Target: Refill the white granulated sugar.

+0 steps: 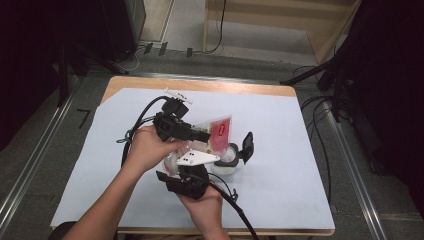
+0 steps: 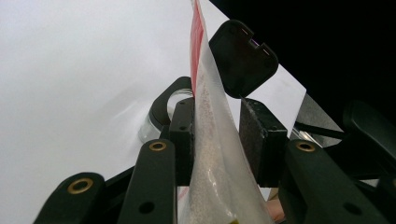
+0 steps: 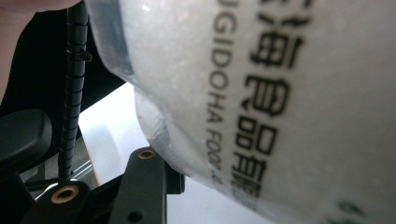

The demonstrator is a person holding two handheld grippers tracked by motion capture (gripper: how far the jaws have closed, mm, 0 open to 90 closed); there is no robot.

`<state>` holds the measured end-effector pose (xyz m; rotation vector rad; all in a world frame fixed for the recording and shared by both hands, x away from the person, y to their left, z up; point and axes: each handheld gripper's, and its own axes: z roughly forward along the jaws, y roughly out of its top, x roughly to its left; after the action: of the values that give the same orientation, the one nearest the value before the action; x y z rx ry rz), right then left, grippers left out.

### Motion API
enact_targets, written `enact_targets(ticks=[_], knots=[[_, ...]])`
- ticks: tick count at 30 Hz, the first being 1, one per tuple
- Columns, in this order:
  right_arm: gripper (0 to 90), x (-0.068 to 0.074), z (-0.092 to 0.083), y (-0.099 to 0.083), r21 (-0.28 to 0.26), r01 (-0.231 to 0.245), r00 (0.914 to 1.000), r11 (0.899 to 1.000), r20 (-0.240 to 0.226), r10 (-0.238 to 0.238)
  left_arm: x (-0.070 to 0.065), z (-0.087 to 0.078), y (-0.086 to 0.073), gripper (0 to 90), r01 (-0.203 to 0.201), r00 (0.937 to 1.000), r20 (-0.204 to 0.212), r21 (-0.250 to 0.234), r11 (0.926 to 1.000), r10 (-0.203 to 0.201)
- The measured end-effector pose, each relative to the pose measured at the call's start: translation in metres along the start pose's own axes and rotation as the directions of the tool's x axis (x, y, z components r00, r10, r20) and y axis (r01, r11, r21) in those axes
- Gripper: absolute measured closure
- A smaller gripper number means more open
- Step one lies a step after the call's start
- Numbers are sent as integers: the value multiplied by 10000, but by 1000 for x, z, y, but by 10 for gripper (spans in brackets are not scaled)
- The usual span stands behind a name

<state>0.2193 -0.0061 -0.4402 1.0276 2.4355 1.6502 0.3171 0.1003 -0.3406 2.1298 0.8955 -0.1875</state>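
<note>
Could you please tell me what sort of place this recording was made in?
Probably a lab or studio data-collection station: a wooden table covered with white sheet, black tripod legs beside it, and loose cables on grey floor.

The jar [image 1: 227, 159] with its raised lid [image 1: 247, 146] stands just right of both grippers, under the bag [image 1: 216, 134]; the counter [image 1: 285, 150] lies open beyond.

Our left hand [image 1: 147, 147] carries the left tool [image 1: 200, 136] higher and farther out, jaws aimed toward our right, partly closed. Our right hand [image 1: 204, 206] holds the right tool [image 1: 192, 167] nearer, just beneath it, jaws pointing away, partly closed.
</note>
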Motion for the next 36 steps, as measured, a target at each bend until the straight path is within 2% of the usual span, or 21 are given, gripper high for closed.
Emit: enact_targets(ticks=[36], knots=[[632, 0, -1, 0, -1, 25, 10000, 10000, 43, -25, -2, 0, 0, 677, -38, 9999, -104, 53, 10000, 39]])
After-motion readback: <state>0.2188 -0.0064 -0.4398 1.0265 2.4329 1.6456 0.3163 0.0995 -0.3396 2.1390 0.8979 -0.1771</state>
